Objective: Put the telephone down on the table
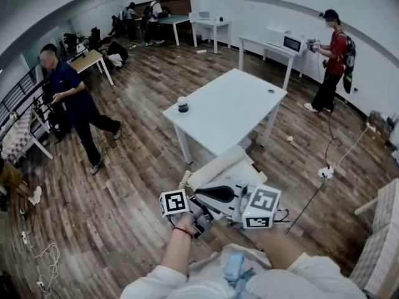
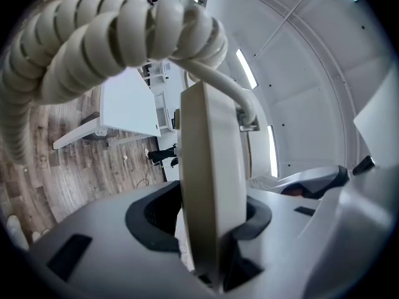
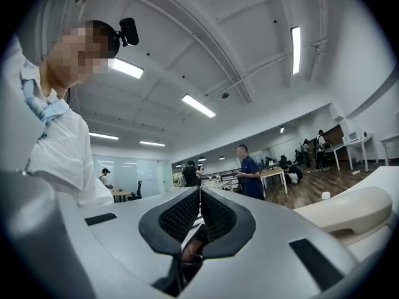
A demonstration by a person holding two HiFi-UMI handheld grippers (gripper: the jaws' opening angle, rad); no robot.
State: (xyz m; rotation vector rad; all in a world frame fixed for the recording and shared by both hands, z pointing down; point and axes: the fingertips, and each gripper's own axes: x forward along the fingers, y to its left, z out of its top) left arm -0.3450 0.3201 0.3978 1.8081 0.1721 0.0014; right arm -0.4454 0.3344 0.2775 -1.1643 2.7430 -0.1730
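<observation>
The left gripper (image 2: 209, 229) has its jaws clamped on the edge of the cream phone (image 1: 219, 172), held in the air close to the body, cord (image 2: 112, 36) looping above; the right gripper (image 3: 198, 229), jaws pressed together and empty, sits just right of it; the phone's long axis runs near-left to far-right; the white desk (image 1: 230, 114) lies ahead, apart, a cup (image 1: 182, 104) at its left edge; beyond, wood floor (image 1: 124, 167) and people.

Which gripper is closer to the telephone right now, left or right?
Left. The left gripper is clamped on a cream edge of the telephone, which stands upright between its pads. The right gripper is shut and holds nothing, with the telephone just off to its side.
</observation>
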